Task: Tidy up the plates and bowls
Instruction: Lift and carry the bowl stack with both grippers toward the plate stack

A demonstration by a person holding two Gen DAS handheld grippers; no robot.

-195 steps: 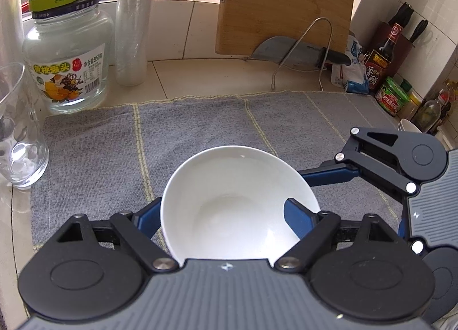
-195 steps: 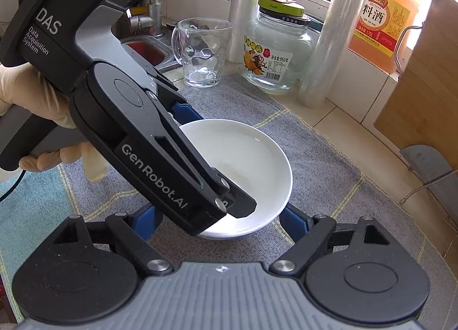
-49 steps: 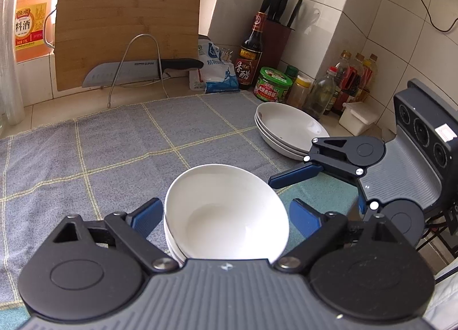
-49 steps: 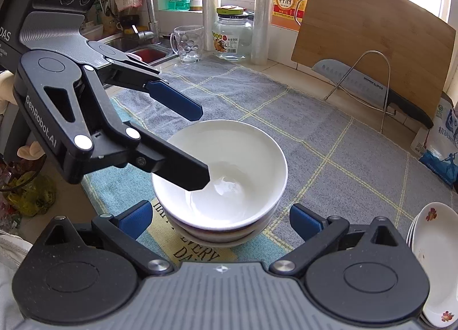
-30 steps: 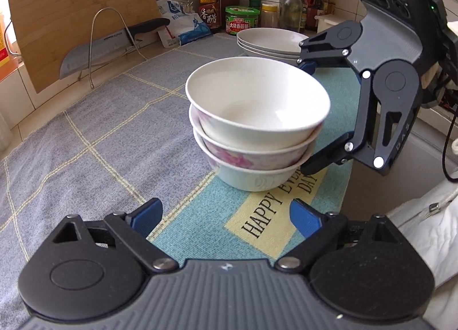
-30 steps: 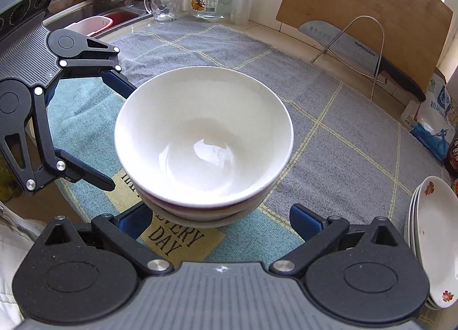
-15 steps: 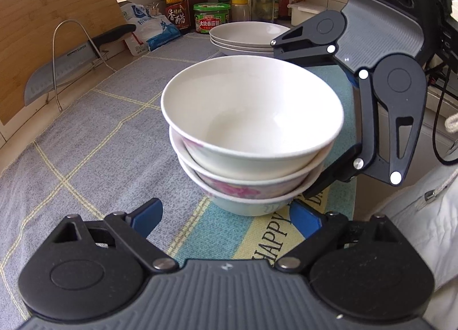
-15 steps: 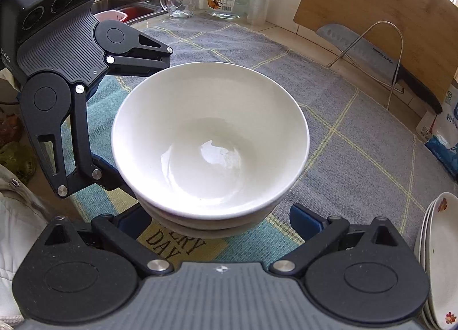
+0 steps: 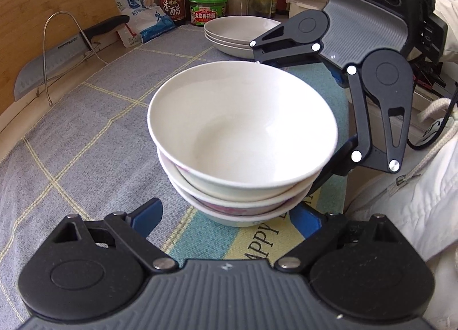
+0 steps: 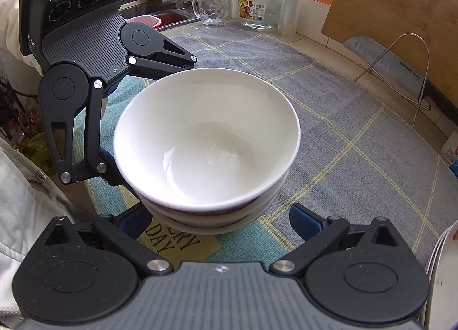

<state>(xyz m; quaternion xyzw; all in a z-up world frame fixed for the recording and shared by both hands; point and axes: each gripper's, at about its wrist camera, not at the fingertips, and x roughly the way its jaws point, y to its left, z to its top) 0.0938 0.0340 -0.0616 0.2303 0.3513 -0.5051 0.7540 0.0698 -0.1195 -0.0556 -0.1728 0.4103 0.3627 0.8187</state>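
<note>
White porcelain now tops a stack of three: the plain white bowl (image 9: 242, 126) that lay alone on the grey towel by the glass jar some seconds ago sits nested in two flower-patterned bowls (image 9: 243, 204) on the turquoise printed mat (image 9: 217, 237) at the tabletop's near edge. Going left to right in the left wrist view, the cleaver (image 9: 51, 58) leans in its wire rack against the wooden cutting board (image 9: 51, 12), the bowl stack fills the middle, the stack of shallow plates (image 9: 237, 33) stands well behind it near the sauce jars, and the right claw (image 9: 289, 118) reaches in from the right. The left claw (image 9: 226, 215) is spread wide with its blue pads clear of the bowls on either side, gripping nothing. The right claw likewise straddles the stack, jaws apart and off the porcelain. Over the last second both have crept closer and lower around the stack. With bowls and plates each gathered, the sorting looks nearly done; perhaps the stack gets shifted next.
</note>
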